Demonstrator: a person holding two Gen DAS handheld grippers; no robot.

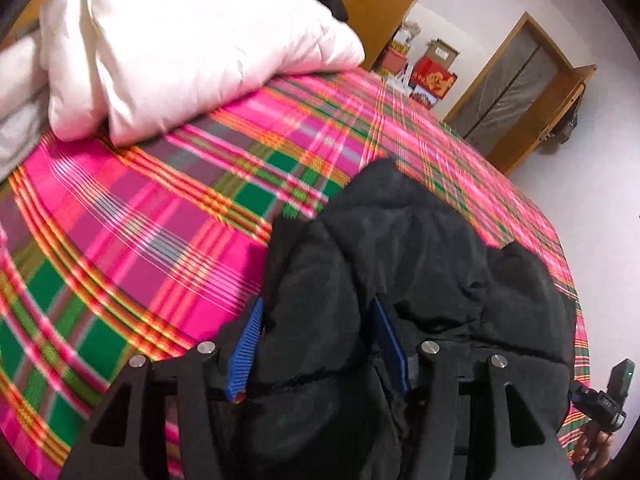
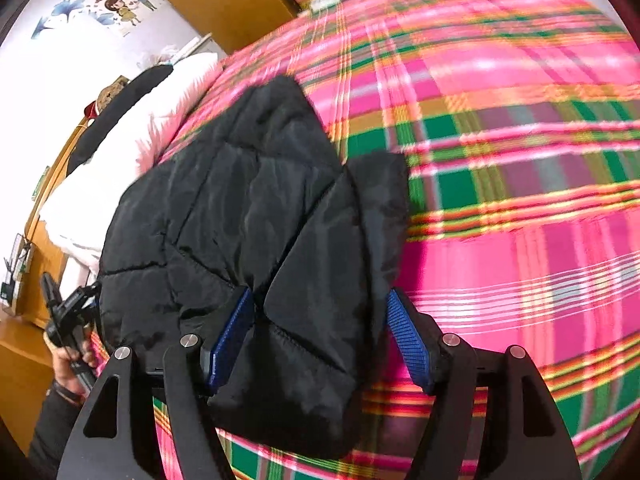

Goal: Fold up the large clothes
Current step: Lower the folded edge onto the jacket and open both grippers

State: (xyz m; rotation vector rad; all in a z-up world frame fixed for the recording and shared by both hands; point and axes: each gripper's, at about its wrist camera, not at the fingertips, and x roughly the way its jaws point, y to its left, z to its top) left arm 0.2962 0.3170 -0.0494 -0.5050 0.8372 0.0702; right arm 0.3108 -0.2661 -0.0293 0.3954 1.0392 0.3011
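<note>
The black padded jacket lies bundled near the bed's near edge on the plaid bedspread, beside a white duvet. Left gripper and right gripper straddle its folds, jaws parted, pads seemingly not pressing, likely letting the fold settle

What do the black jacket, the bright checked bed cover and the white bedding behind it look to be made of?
Black jacket: likely padded synthetic shell, nylon or polyester; stitched quilt lines, puffy panels, a dull sheen.
Checked bed cover: seems a thin woven cloth, pink, green and orange stripes crossing; it lies flat and smooth, fibre unclear.
White bedding: looks like a soft stuffed quilt or pillow, plump with rounded folds; fabric too blurred to name.
</note>
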